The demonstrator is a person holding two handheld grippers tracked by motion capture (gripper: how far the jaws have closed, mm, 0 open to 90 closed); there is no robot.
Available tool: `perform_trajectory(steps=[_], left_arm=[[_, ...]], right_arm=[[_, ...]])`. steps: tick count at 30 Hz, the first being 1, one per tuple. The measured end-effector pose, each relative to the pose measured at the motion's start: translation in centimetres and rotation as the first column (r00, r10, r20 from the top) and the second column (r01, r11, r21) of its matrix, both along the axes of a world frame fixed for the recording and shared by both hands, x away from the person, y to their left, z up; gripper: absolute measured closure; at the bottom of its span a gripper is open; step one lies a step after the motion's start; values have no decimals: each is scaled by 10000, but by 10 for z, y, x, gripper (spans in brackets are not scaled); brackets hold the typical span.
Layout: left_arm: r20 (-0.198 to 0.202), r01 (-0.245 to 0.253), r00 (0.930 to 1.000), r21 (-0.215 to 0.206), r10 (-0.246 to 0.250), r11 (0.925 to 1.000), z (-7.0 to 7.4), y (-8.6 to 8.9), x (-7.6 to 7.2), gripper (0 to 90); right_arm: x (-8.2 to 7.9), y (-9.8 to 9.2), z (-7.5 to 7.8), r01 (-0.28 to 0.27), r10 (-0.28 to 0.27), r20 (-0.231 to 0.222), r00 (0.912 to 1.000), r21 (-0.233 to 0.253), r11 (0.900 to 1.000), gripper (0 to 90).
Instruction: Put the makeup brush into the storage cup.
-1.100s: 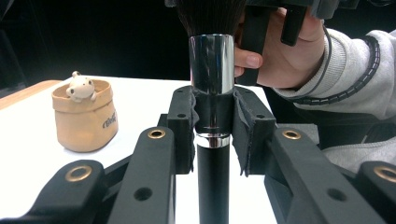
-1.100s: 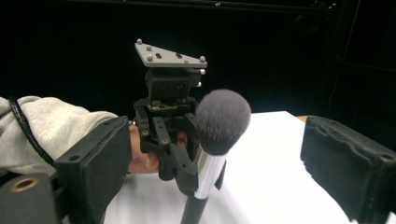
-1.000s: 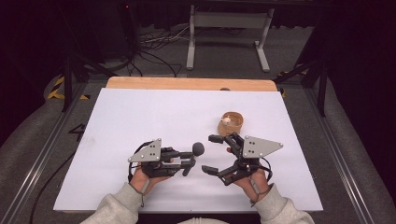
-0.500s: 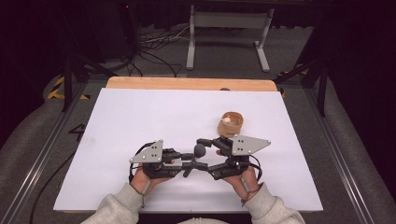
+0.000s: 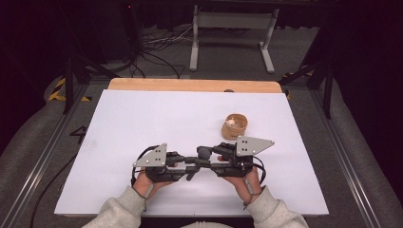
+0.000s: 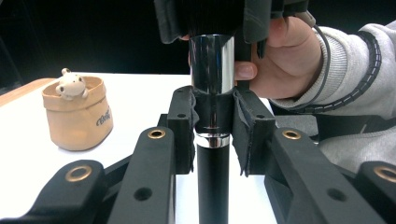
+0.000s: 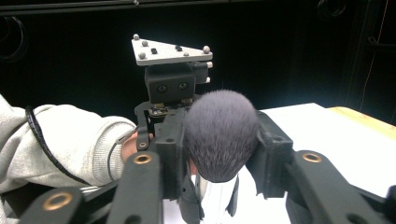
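On the near part of the white-topped bench (image 5: 142, 118), the left tool (image 5: 186, 166) points toward the right one, held in the person's left hand (image 5: 147, 180) with its grey three-cornered plate on top. In the left gripper view its two black jaws are clenched on a makeup brush (image 6: 212, 93) with a black handle and a shiny silver metal collar, the padded faces pressing just where the collar meets the handle. The brush lies level between the two tools in the high view, its dark grey bristle head (image 5: 204, 152) sitting at the right tool (image 5: 216, 159). In the right gripper view that soft rounded bristle head (image 7: 220, 133) stands between the right tool's black jaws, which are spread on either side of it with a gap showing on the right, so they look released rather than gripping. The right hand (image 5: 242, 179) holds this tool from below. Farther back and to the right, a small tan paper-like pouch (image 5: 234, 126) stands upright on the bench, apart from both tools, with a tiny pale toy animal (image 6: 71, 85) peeking over its rim.
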State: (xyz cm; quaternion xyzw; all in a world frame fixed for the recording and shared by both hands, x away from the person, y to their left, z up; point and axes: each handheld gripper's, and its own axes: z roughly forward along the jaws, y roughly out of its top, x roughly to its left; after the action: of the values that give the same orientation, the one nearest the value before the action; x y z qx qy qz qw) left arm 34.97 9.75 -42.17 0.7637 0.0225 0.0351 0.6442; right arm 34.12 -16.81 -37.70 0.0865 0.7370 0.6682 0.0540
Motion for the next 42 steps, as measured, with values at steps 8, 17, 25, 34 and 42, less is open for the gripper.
perform_trajectory(steps=[8, 17, 25, 34, 42], left_arm=[[76, 57, 10000, 23, -58, 10000, 0, 0, -1, 709], [-71, 83, 9999, -47, -83, 10000, -1, 1, -1, 708], [-428, -14, 9991, -144, 8, 9999, 2, 0, 0, 472], [-943, -435, 9947, -186, 415, 9989, 1, 1, 5, 127], [-767, -1018, 9921, -247, 997, 9945, 5, 16, 7, 38]], right_arm=[[0, 0, 1, -70, 70, -16, 10000, -30, 10000, 690], [0, 0, 3, -79, 80, 15, 10000, -206, 9998, 715], [-2, 1, 9, -142, 152, 287, 9995, -349, 9993, 720], [0, -6, 23, 56, -31, 564, 9984, -441, 9990, 720], [10, -12, 41, 379, -322, 830, 9960, -682, 9969, 720]])
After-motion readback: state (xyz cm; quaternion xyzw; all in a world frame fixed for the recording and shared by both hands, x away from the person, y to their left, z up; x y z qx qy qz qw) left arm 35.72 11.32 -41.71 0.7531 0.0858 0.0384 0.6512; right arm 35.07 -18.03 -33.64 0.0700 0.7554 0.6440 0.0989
